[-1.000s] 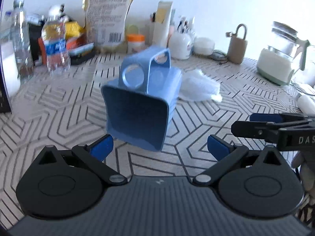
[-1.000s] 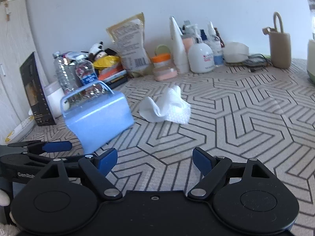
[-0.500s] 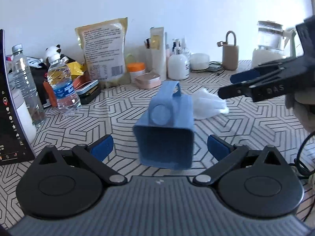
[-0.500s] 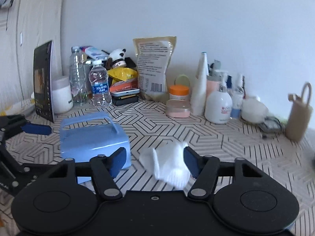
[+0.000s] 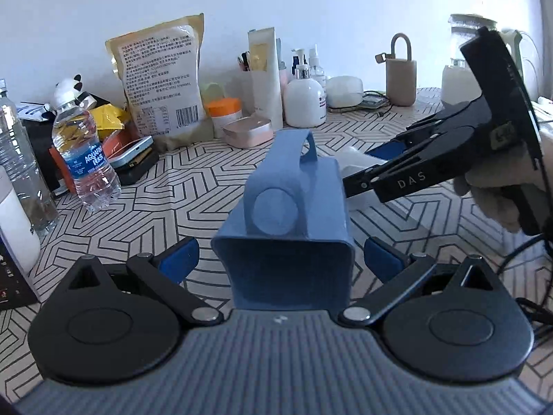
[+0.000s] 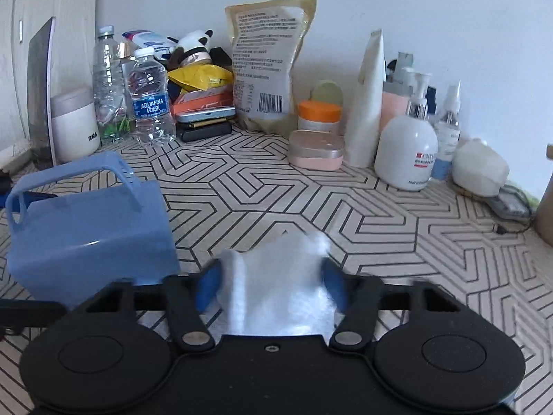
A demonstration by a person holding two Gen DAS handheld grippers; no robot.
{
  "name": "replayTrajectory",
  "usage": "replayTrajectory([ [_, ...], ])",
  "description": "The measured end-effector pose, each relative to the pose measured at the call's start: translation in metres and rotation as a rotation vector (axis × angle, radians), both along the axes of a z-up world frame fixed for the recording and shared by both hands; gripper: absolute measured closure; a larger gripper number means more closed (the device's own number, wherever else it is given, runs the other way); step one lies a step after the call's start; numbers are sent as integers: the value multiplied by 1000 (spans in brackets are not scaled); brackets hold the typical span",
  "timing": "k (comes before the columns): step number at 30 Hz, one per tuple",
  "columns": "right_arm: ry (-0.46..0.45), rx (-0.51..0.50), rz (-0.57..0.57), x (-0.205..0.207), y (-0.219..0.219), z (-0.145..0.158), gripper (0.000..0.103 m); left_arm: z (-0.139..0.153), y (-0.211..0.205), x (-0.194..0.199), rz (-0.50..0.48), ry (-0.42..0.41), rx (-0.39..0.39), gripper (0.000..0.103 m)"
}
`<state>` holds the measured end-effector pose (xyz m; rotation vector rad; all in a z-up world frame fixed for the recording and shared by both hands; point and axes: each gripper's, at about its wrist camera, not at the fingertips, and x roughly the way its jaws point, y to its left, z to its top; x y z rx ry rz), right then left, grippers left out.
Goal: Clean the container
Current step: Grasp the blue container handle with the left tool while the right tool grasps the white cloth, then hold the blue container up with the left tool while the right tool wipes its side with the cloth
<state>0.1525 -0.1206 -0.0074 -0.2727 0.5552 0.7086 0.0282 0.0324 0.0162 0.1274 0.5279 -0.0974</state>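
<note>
One blue container [image 5: 287, 238] is sitting between the open left hand-held gripper [image 5: 281, 263]; the right hand-held gripper [image 6: 271, 287] is straddling one white cloth [image 6: 280, 290], grip unclear.

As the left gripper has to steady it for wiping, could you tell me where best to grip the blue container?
Grip the blue container across its two flat side walls, near the open mouth, coming straight on from the front. It lies on its side with the mouth facing the left gripper, whose open jaws already flank it. The handle on top looks a less steady hold.

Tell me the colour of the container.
Light blue container, handle included; it shows best in the left wrist view.
</note>
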Motion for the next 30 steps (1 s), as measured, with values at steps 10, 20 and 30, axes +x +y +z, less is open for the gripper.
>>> replayTrajectory([
  [10,41,125,68,-2,-19,1,88,-4,-2,8,34,-15,-60,12],
  [20,-16,254,183,-25,-21,19,88,-6,-3,18,81,22,-124,26],
  [30,-16,338,286,-33,-22,31,88,-3,-6,19,43,-20,-125,30],
])
